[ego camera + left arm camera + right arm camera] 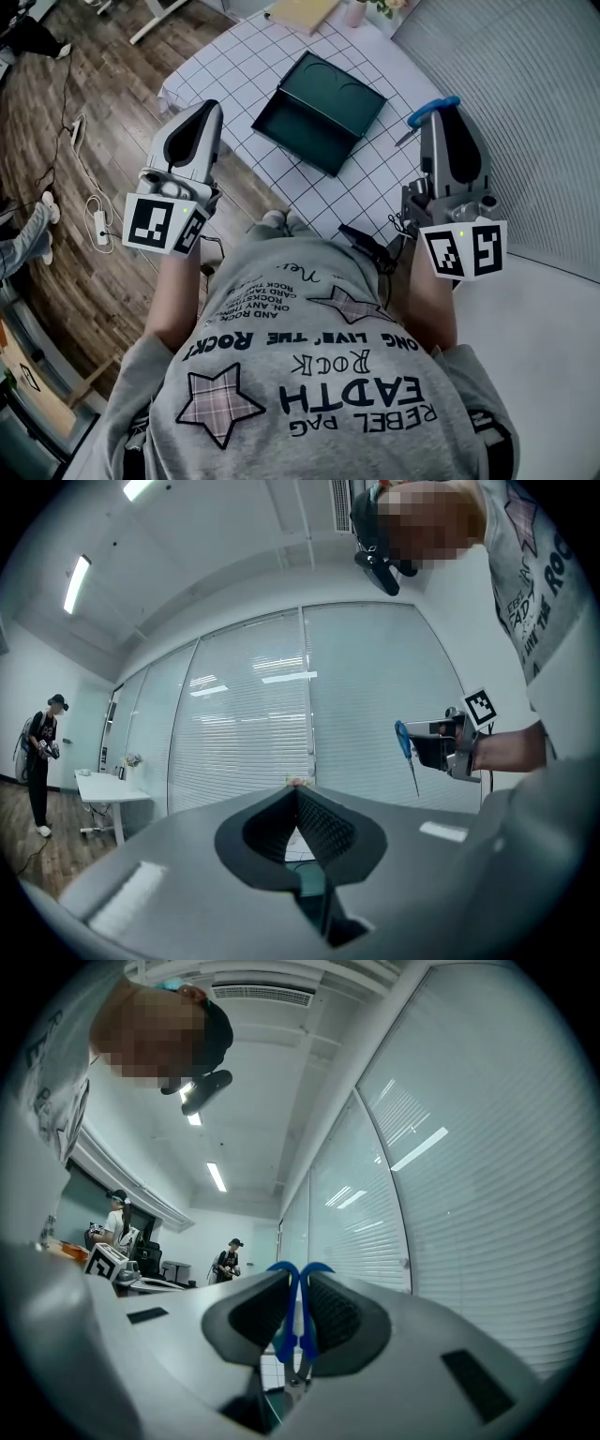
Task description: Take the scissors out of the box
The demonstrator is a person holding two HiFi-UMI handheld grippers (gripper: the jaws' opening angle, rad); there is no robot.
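The dark green box (317, 111) lies open on the white gridded table (242, 66), with nothing visible inside it. My right gripper (439, 114) is raised to the right of the box and is shut on blue-handled scissors (429, 112). In the right gripper view the scissors (297, 1321) are pinched between the jaws, handles up. The left gripper view shows them too, as scissors (406, 747) with blades hanging down. My left gripper (208, 111) is held up left of the box, shut with nothing in it; in its own view the left gripper (298, 819) has its pads together.
A yellowish item (302, 13) and a small pink thing (355, 12) sit at the table's far edge. Wooden floor with a power strip and cable (97, 223) lies to the left. Blinds (525, 103) cover the right side. Other people stand far off in the room.
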